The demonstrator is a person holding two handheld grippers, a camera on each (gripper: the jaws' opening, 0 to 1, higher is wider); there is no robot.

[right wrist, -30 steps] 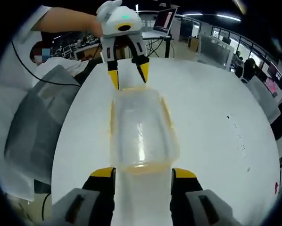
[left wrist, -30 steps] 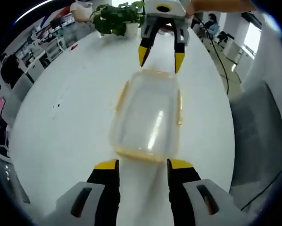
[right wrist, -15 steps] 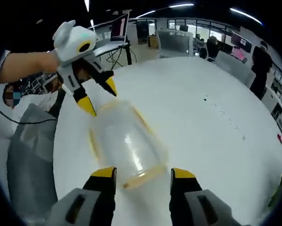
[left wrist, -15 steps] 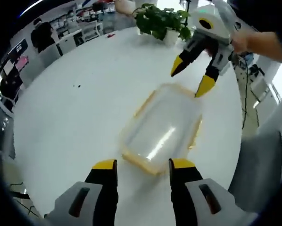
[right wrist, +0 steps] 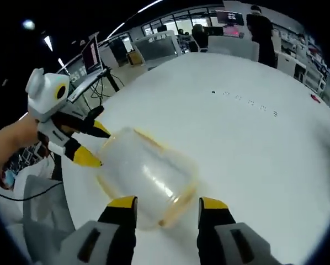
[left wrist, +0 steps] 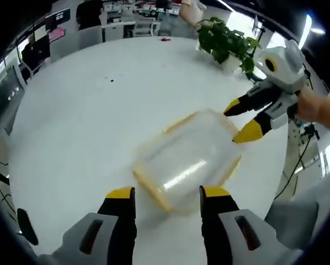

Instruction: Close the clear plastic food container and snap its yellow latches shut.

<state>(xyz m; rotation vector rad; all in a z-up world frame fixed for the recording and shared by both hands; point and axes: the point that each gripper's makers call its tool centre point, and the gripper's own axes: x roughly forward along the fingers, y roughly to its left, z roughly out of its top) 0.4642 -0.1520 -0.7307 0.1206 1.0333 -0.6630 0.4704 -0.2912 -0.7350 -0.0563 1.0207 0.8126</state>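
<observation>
Two yellow-tipped jaws of the left gripper (left wrist: pixel 168 194) stand apart at the near end of the clear container (left wrist: pixel 187 160), which lies closed on the white table (left wrist: pixel 82 105), its yellow latches (left wrist: pixel 148 185) along the rim. At its far end the right gripper (left wrist: pixel 243 118) also holds its jaws spread, tips at the corner. Beyond, a potted plant (left wrist: pixel 228 44) stands near the table edge.

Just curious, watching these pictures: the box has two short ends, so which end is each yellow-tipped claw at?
In the left gripper view, the left gripper sits at the container's near end; the right gripper, held by a hand, is at the far end toward the potted plant.
</observation>
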